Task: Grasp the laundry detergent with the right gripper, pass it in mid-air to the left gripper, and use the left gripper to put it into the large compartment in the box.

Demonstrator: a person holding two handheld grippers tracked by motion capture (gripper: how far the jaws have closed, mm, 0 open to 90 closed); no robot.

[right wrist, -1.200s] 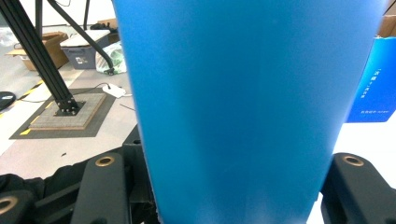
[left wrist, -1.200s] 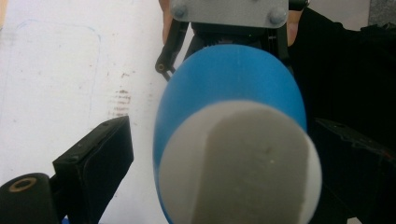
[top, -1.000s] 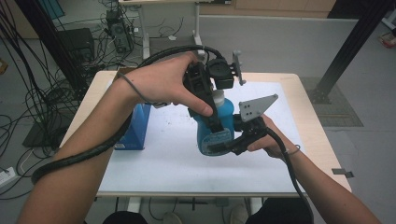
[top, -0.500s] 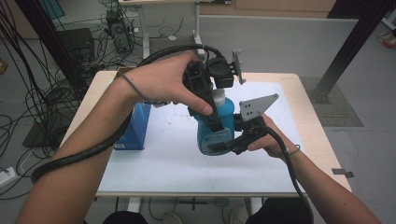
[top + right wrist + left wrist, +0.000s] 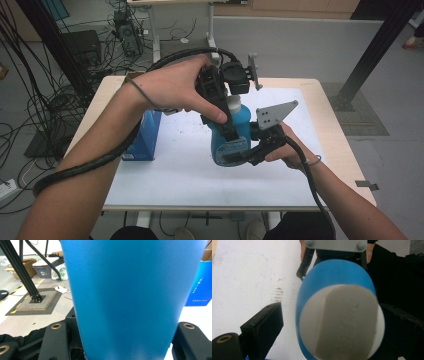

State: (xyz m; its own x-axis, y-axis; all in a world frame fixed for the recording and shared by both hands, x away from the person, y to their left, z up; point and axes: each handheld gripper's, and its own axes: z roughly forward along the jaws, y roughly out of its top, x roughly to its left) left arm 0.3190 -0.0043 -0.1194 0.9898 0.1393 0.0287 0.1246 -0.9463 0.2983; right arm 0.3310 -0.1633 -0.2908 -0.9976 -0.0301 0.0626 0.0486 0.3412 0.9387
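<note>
The right gripper [image 5: 239, 156] is clamped on the blue bottle [image 5: 231, 135]. The left gripper [image 5: 226, 102] sits over its white cap [image 5: 342, 322], jaws apart around it.

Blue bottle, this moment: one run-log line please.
blue bottle: upright above table | right gripper: shut on lower body | left gripper: jaws straddle white cap, grip unclear

The blue bottle [image 5: 135, 297] looks like smooth, slightly satin plastic, its white cap [image 5: 343, 322] matt. The table [image 5: 320, 90] edge is pale wood under a white, scuffed mat [image 5: 170, 170].
</note>
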